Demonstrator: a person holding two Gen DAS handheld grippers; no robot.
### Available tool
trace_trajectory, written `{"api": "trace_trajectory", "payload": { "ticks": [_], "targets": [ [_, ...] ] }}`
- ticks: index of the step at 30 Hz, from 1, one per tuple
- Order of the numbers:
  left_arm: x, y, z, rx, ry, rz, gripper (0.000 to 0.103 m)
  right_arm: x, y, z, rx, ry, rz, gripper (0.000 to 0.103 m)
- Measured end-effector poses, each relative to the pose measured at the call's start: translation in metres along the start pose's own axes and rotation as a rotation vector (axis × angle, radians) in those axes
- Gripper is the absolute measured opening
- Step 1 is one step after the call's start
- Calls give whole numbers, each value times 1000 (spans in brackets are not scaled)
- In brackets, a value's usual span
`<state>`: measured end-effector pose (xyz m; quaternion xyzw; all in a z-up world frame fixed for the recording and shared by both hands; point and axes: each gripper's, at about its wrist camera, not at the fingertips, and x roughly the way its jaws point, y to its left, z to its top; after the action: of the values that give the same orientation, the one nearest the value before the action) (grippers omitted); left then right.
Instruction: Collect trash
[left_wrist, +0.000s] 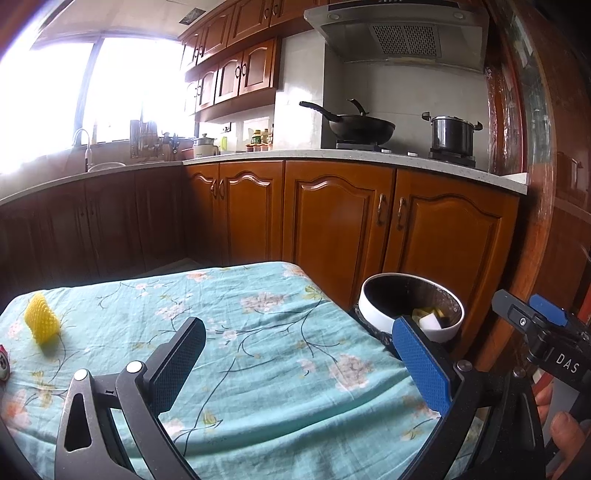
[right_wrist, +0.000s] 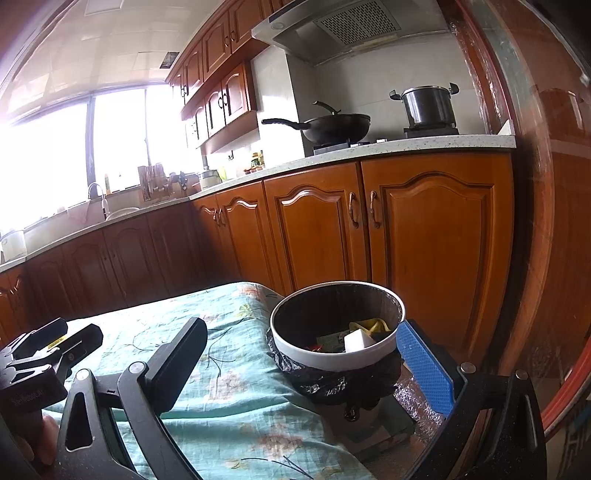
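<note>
A yellow foam net sleeve (left_wrist: 41, 324) stands on the floral teal tablecloth (left_wrist: 266, 354) at the far left, and a red-and-white can (left_wrist: 3, 365) peeks in at the left edge. A white-rimmed trash bin (right_wrist: 338, 325) with a black liner sits off the table's right end; it holds a white block, yellow scraps and other bits. My left gripper (left_wrist: 301, 352) hovers open over the cloth with nothing between its fingers. My right gripper (right_wrist: 299, 360) is open too, its fingers either side of the bin's near rim, empty. The bin (left_wrist: 410, 308) shows in the left wrist view as well.
Wooden base cabinets (right_wrist: 369, 221) run close behind the table and bin. The counter carries a black wok (left_wrist: 360, 127), a steel pot (left_wrist: 452, 134) and a sink with a faucet (left_wrist: 83, 146). A wooden door frame (left_wrist: 532, 184) stands at the right. A hand (left_wrist: 565, 432) holds the right gripper.
</note>
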<state>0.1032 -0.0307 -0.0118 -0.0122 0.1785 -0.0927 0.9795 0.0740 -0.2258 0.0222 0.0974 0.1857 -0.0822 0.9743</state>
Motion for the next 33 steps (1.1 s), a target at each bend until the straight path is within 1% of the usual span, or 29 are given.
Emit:
{"api": "trace_trajectory", "payload": {
  "ticks": [6, 33],
  "targets": [
    [3, 4, 0, -1, -2, 8, 102, 1, -1, 1, -1, 2, 4, 103],
    [6, 8, 0, 17, 1, -17, 102, 2, -1, 1, -2, 6, 8, 103]
  ]
}}
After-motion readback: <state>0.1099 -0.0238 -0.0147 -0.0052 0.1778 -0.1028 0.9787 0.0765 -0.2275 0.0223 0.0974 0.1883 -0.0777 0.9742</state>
